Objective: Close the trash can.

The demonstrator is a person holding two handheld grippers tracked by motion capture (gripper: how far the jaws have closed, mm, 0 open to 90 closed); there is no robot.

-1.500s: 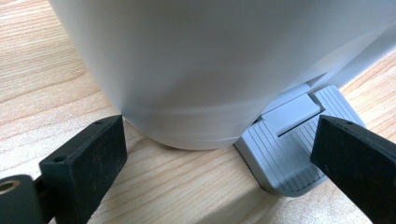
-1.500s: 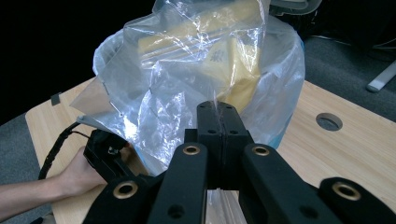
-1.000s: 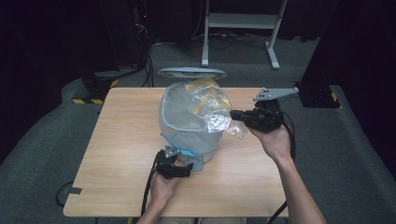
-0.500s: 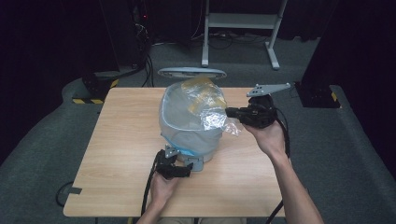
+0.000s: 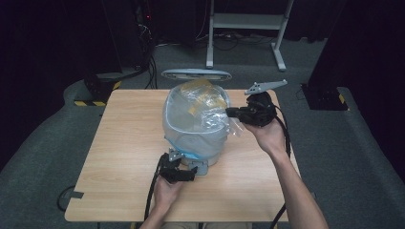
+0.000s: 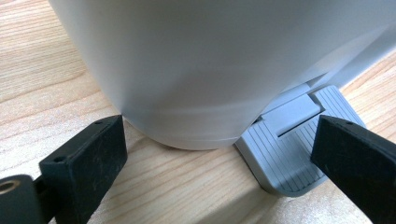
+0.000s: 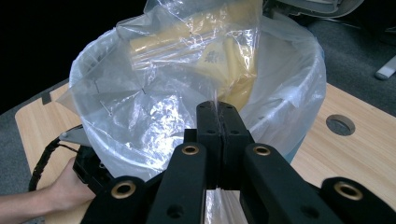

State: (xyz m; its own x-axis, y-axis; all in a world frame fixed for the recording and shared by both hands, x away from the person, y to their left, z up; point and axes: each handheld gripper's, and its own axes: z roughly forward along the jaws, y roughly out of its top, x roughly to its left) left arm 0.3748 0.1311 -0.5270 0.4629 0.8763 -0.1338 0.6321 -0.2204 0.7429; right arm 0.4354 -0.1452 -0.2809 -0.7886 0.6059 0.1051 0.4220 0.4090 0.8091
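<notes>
The pale grey bin (image 5: 195, 138) stands upright in the middle of the frame on the table (image 5: 119, 157), its mouth pointing up, and the clear bag (image 5: 191, 114) lines it, crinkled and shiny. The right gripper (image 5: 230, 113) has its jaws pressed together on the bag's edge at the right of the rim. The left gripper (image 5: 188, 175), in the lower middle, has its jaws apart around the bin's base beside the grey pedal (image 6: 292, 140).
</notes>
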